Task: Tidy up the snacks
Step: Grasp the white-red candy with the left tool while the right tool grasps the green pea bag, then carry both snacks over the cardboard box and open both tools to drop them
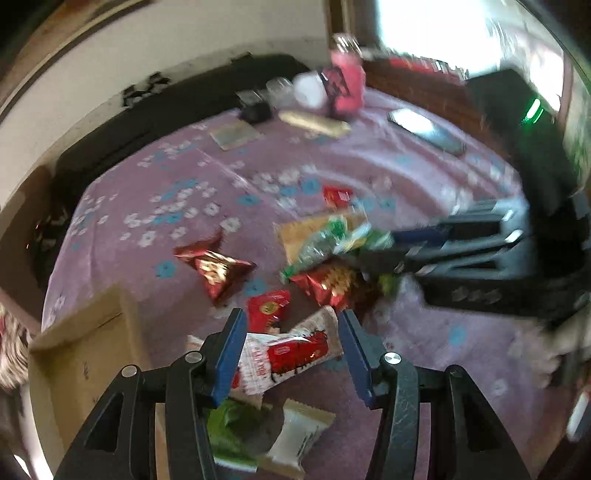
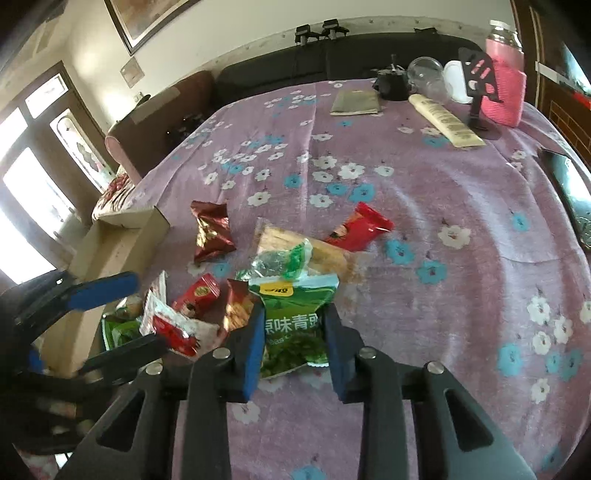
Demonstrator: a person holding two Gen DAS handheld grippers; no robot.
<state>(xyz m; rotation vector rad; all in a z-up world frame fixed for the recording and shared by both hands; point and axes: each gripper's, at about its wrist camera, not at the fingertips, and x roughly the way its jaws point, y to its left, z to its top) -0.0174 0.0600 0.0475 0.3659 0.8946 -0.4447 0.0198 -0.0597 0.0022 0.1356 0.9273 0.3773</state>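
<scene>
Right tongs [image 2: 293,341] pinch the green pea bag [image 2: 295,325], left tongs [image 1: 291,354] hang wide over a red-and-white packet [image 1: 284,354]; next likely the cardboard box [image 2: 122,236] at ten o'clock.

Both wrist views sit low and close, facing across the purple flowered cloth [image 2: 424,206]. Shared ground: scattered snack packets, crinkled dark-red foil pouch [image 1: 216,267] [image 2: 211,230], far pink bottle [image 1: 346,86] [image 2: 505,81].

cream wall [image 2: 229,33] | dark sofa [image 2: 332,62] | bright windows [image 2: 33,173]
</scene>
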